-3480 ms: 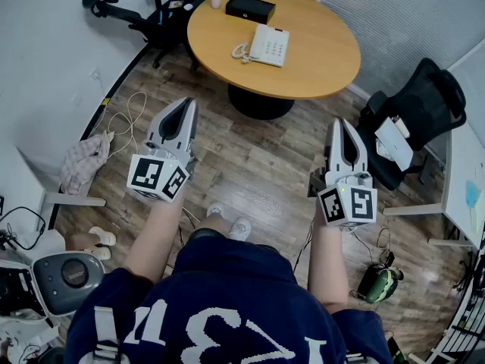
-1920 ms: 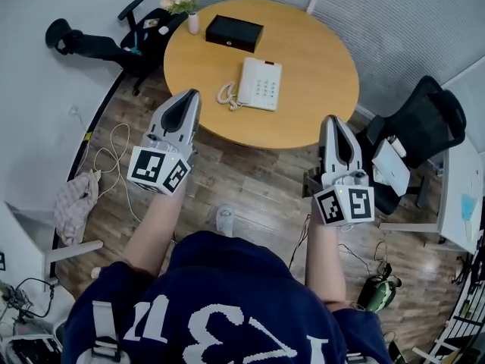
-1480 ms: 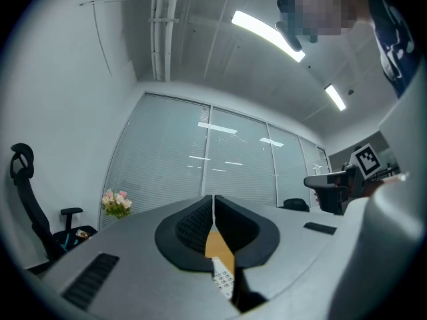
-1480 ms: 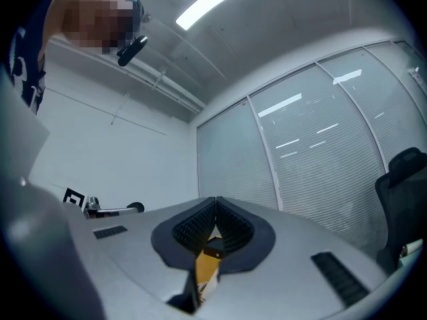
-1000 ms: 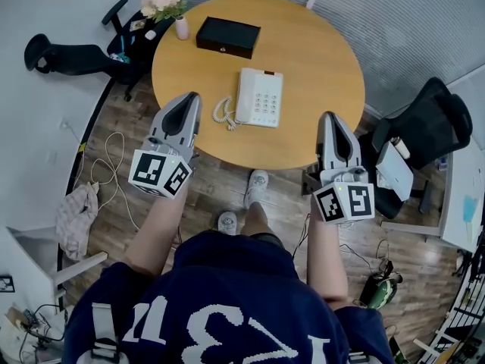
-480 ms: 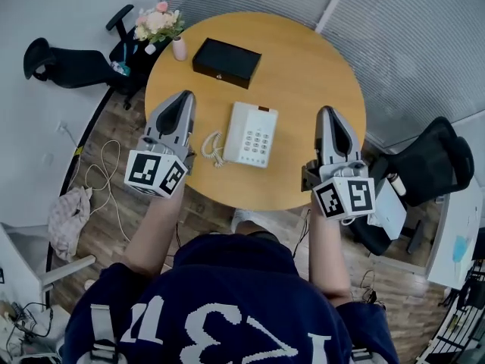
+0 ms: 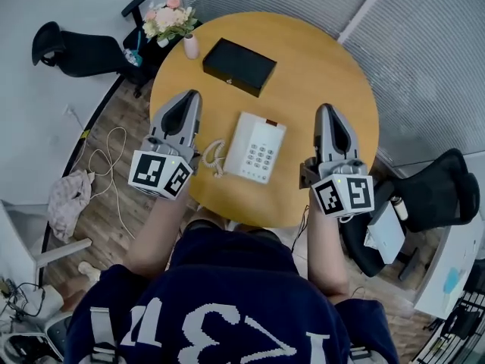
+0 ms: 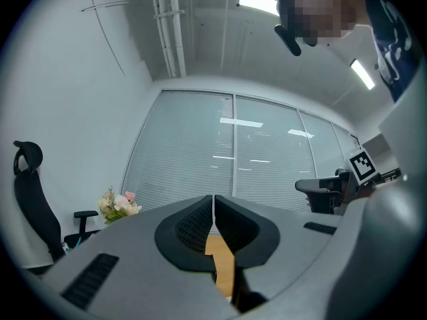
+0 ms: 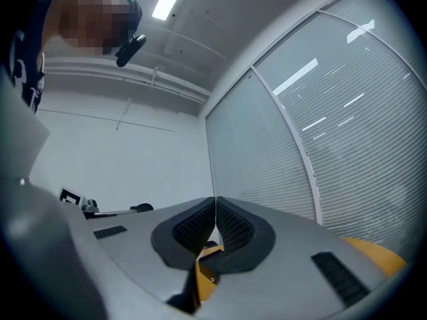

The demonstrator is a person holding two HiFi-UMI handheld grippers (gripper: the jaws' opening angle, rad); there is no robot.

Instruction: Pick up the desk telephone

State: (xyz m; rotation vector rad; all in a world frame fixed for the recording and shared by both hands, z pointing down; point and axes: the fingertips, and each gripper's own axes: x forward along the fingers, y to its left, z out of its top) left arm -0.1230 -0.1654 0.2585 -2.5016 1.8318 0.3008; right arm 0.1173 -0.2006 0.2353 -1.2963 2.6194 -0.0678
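Item: desk telephone (image 7: 256,148), white, lying flat on the round wooden table (image 7: 318,67) towards my near edge, keypad up, its coiled cord (image 7: 211,156) curled at its left side. Position: between my two tools and apart from both. Left hand-held gripper (image 7: 186,101): jaws pressed together, nothing between them, held above the table just left of the cord. Right hand-held gripper (image 7: 326,112): jaws likewise closed and empty, well to the right of the telephone. Other items on the table: black box (image 7: 239,66) beyond the telephone, vase of flowers (image 7: 170,23) at the far left rim. Hazards, as I judge them: with both jaws closed I can only shove the telephone, possibly towards the near edge, unless I open first; the smooth wide casing may slip from a narrow pinch; the handset probably rests loose and may tumble off if I tilt the body; the cord may snag my left tool.
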